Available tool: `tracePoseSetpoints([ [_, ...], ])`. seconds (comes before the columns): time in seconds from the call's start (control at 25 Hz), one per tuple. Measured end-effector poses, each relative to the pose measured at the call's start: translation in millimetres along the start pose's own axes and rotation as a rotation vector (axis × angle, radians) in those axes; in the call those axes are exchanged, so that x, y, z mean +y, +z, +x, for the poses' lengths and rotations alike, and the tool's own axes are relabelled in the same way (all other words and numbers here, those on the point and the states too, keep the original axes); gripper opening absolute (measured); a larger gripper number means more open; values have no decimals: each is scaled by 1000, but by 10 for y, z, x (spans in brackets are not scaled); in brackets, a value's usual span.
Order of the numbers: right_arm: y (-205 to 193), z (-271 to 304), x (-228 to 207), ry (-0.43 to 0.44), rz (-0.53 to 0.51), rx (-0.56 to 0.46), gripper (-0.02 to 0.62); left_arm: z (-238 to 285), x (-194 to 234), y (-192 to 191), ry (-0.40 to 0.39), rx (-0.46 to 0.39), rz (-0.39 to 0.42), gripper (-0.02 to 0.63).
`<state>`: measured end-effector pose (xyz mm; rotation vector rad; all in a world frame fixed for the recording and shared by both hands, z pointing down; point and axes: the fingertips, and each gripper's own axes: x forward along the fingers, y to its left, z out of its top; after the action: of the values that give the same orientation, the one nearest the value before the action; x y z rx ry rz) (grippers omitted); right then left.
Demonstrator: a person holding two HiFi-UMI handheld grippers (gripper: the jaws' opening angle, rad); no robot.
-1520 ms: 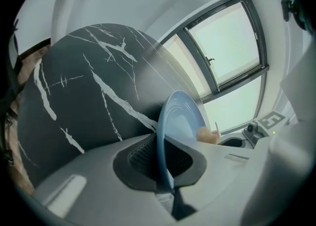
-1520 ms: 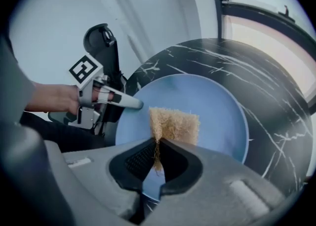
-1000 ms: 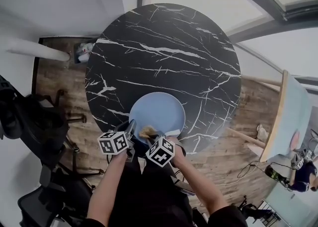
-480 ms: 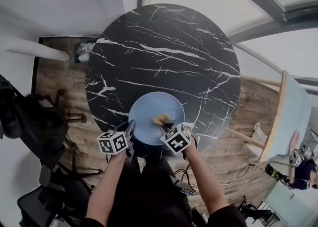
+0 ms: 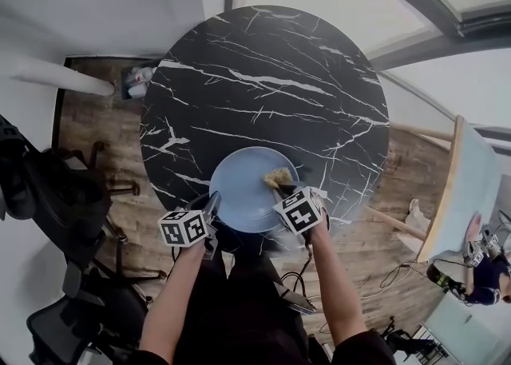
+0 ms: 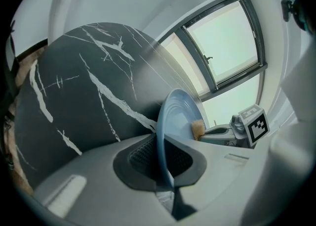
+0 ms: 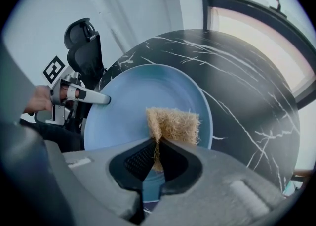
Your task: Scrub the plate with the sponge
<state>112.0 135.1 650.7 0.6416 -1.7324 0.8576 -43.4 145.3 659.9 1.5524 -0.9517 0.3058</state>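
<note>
A light blue plate (image 5: pixel 243 188) lies on the near part of the round black marble table (image 5: pixel 263 76). My left gripper (image 5: pixel 211 205) is shut on the plate's near left rim; in the left gripper view the plate (image 6: pixel 173 116) runs edge-on between the jaws. My right gripper (image 5: pixel 274 185) is shut on a tan fibrous sponge (image 5: pixel 278 176), which rests on the plate's right side. In the right gripper view the sponge (image 7: pixel 173 125) sticks out of the jaws over the plate (image 7: pixel 133 106), with the left gripper (image 7: pixel 101 100) at the plate's far left rim.
Black office chairs (image 5: pixel 56 204) stand at the left on the wooden floor. A small bin with items (image 5: pixel 136 82) sits by the table's far left edge. A board (image 5: pixel 467 188) leans at the right. Windows lie beyond the table.
The right gripper has carried the sponge from the plate's near edge rightward and away across the plate. The left gripper has kept its hold on the rim.
</note>
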Motion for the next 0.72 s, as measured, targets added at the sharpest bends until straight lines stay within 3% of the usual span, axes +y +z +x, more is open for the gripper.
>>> tracePoseSetpoints([
  [0.12,11,-28,-138,-83,-22,8,21,-4,7,5,1,-5,-9,20],
  [0.24,12,-62,-121,-107,-14,-2,21,-6,5,-1,10,-15,-24,21],
  [0.44,23,-188,232,33,104,-86,21,-18,13,-8,27,-28,-46,21],
  [0.72,-33,-64,1059,236,55,-54,21,-11,-2,-26,41,-51,-59,20],
])
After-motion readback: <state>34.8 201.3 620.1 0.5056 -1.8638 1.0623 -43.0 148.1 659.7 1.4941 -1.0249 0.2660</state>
